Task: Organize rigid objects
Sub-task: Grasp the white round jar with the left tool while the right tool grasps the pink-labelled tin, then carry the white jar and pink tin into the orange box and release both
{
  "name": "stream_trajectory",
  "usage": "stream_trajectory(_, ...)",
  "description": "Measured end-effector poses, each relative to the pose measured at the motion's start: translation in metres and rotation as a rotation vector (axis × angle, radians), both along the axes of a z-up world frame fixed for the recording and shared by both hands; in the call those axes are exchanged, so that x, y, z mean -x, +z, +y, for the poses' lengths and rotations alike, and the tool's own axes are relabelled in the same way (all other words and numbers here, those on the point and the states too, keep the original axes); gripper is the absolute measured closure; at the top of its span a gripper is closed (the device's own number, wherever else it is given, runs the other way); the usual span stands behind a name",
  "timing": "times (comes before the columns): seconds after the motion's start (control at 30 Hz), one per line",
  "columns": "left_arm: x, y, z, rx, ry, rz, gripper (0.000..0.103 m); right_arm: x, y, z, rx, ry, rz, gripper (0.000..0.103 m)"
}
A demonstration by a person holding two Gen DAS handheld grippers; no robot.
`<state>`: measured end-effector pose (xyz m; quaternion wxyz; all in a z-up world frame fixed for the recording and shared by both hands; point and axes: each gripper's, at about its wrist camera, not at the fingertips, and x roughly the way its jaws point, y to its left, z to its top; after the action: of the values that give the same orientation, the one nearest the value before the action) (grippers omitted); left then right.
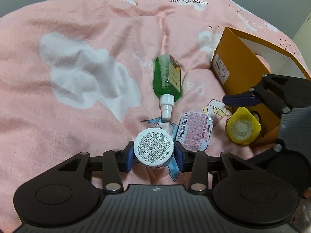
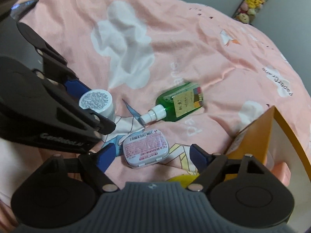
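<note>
My left gripper (image 1: 154,159) is shut on a small white round jar (image 1: 153,148), its blue pads pressing both sides just above the pink bedspread (image 1: 77,126). Ahead of it a green spray bottle (image 1: 168,75) lies on its side, white nozzle toward me. A flat mint tin (image 1: 194,131) lies label-up to the jar's right. My right gripper (image 2: 151,155) is open, and the mint tin (image 2: 145,147) lies between its spread fingertips, untouched. A yellow round object (image 1: 243,127) lies beside the orange box (image 1: 243,71), mostly hidden under the right gripper in the right wrist view.
The open orange box (image 2: 252,141) stands at the right with something pink (image 2: 279,169) inside. The bedspread is soft and wrinkled, with white cloud prints. Plush toys (image 2: 252,2) sit on a shelf far back. The two grippers are close together around the tin.
</note>
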<state>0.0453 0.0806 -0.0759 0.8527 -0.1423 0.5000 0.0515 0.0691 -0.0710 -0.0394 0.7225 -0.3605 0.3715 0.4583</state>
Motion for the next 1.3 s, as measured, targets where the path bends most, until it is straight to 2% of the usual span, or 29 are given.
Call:
stream_trajectory(0.23, -0.001, -0.004, 0.002, 0.015, 0.000, 0.009, 0.056, -0.014, -0.016, 0.007, 0.023, -0.003, 0.064, 0.021)
stream_trajectory(0.43, -0.003, -0.008, -0.001, 0.006, -0.010, 0.022, 0.056, -0.016, -0.024, 0.009, 0.029, 0.013, 0.070, 0.022)
stream_trajectory(0.57, -0.004, -0.008, 0.000, 0.006, -0.011, 0.023, 0.056, -0.013, -0.026, 0.013, 0.032, 0.036, 0.065, 0.042)
stream_trajectory(0.73, -0.003, -0.007, -0.001, 0.005, -0.014, 0.019, 0.056, -0.011, -0.024, 0.012, 0.025, 0.027, 0.078, 0.043)
stream_trajectory(0.93, 0.003, 0.005, -0.004, -0.012, -0.011, -0.024, 0.056, -0.006, -0.004, 0.001, -0.016, 0.010, 0.055, 0.043)
stream_trajectory(1.3, 0.007, 0.053, -0.013, -0.022, -0.012, -0.157, 0.056, -0.003, 0.059, -0.028, -0.106, 0.003, -0.081, 0.043)
